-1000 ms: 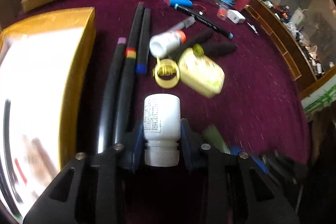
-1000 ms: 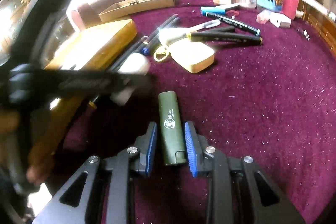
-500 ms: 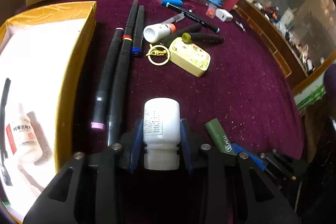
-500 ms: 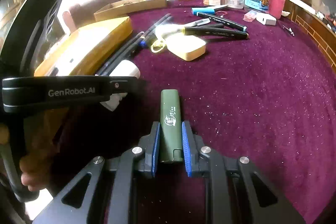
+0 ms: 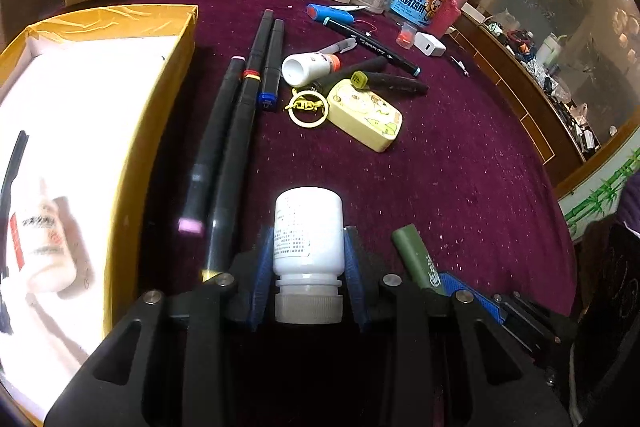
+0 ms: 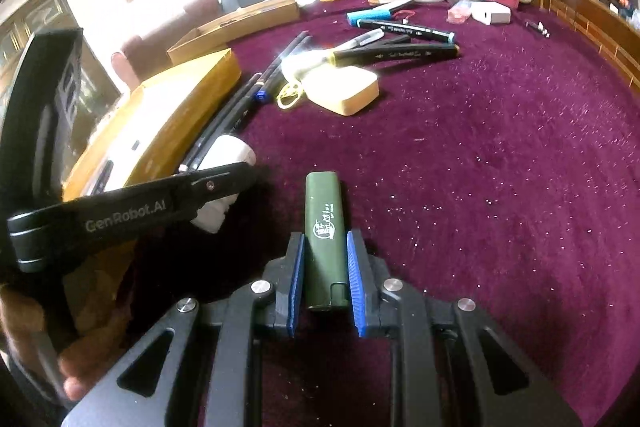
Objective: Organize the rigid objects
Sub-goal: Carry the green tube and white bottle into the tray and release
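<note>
A white bottle point(image 5: 308, 231) is held tight between the blue pads of the left gripper point(image 5: 308, 255), cap end toward the camera, just above the dark red cloth point(image 5: 460, 167). A green lighter point(image 6: 325, 227) is squeezed by the right gripper point(image 6: 325, 267) — its jaws have just been closing on it. Close by on the left, a yellow box point(image 5: 120, 155) is seen — another bottle lies inside.

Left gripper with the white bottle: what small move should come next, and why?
Probably carry the white bottle sideways over the yellow box and let go. The left gripper is shut on it, and a similar bottle already lies inside that box. The right gripper has just closed on the green case, which could follow.
</note>
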